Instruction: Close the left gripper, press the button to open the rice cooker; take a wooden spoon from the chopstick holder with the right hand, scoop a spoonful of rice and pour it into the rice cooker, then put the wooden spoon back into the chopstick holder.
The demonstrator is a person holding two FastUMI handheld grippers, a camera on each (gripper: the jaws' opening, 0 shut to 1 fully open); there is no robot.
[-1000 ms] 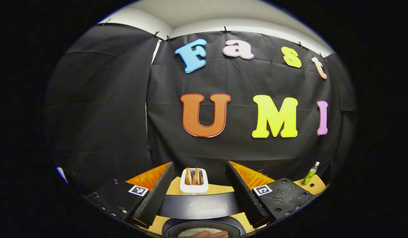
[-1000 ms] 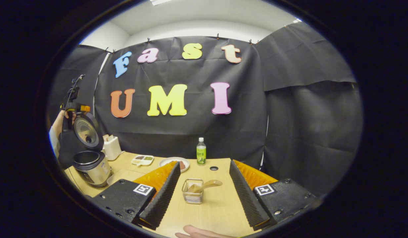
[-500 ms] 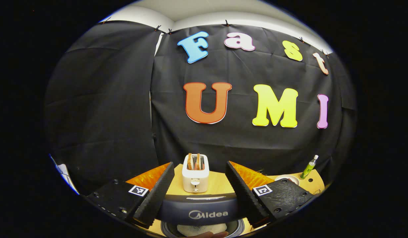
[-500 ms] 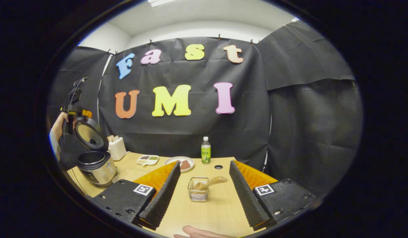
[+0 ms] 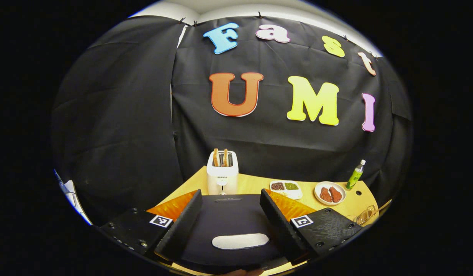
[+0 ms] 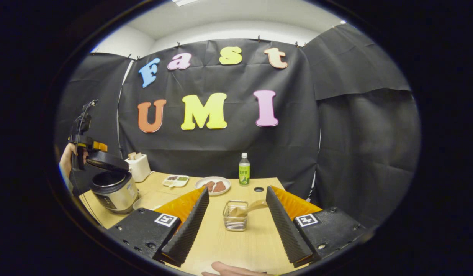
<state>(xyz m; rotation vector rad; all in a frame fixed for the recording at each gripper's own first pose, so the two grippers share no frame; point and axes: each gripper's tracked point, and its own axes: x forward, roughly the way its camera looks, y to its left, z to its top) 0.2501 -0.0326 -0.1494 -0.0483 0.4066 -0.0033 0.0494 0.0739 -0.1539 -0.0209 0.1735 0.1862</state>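
Two views, left gripper view first. The left claw stands released, its fingers spread wide to either side of the dark lid of the rice cooker, which lies between them with a pale oval patch on it; whether the fingers touch the lid cannot be told. At 12 o'clock from the lid a white toaster holds two slices of bread. On the wooden surface, toward 2 o'clock from the claw, sit a small divided tray, a plate with two brown pieces and a green bottle. The wire chopstick holder lies at 3 o'clock near the edge of the surface.

In the right gripper view the right claw is released as well, grasping nothing. The chopstick holder stands on the surface between its fingers, apart from both, with the wooden spoon in it, the handle leaning toward 2 o'clock. The rice cooker sits at 9 o'clock, its lid tilted low over the pot but not shut, the left claw and the hand holding it just above. The toaster stands just behind the cooker; tray, plate and bottle lie toward 12 o'clock.
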